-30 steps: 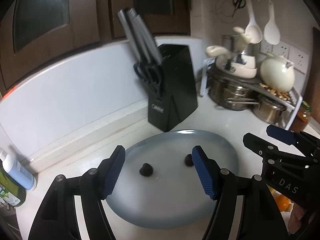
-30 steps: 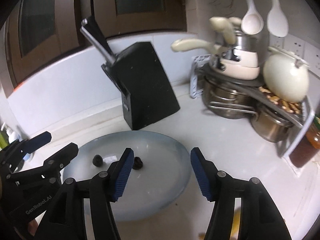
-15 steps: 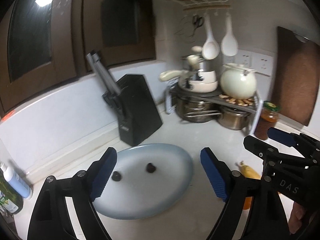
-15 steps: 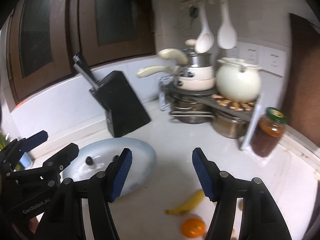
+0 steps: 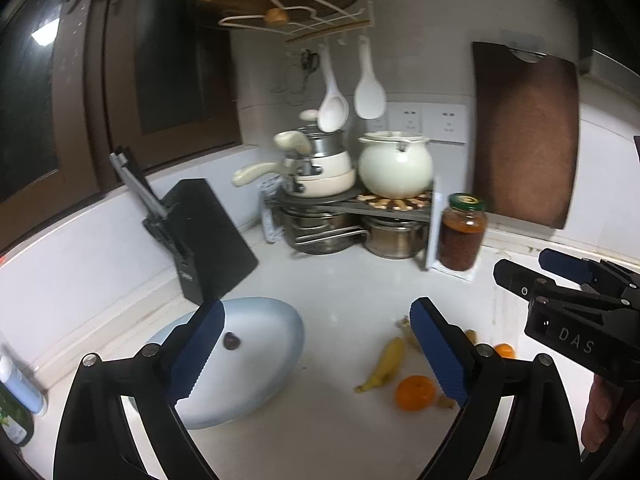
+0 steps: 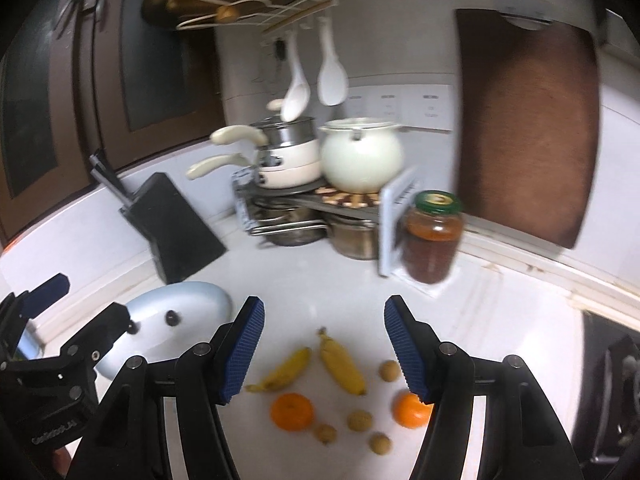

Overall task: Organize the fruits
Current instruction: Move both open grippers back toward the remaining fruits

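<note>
The right claw (image 5: pixel 524 276), seen from the left wrist camera, carried the white letters "DAS" on its black body, and the left claw (image 6: pixel 86 312), seen from the right wrist camera, bore a small white mark near the bottom edge that was too blurred to read. The knife block (image 5: pixel 212 236) had a small pale label low on its front, also unreadable, and the green lid of the jar (image 5: pixel 462 236) showed a yellowish design that could not be made out. The left claw (image 5: pixel 316 348) had its jaws spreading wide with nothing between them. The right claw (image 6: pixel 324 348) stood about half open and empty. Taking the pale blue plate (image 5: pixel 264 360) as the landmark, one dark round fruit (image 5: pixel 232 340) lay on it, close beside the left claw's left finger, and the right wrist view showed two dark fruits (image 6: pixel 173 317) there. The other fruit lay on the white counter (image 6: pixel 312 280) to the right of the plate: two bananas (image 6: pixel 342 362), two oranges (image 6: pixel 292 412) and several small brown round fruits (image 6: pixel 360 420). From the right wrist view most of them sat in front of and between the right claw's fingers, with one orange partly behind the right finger.
</note>
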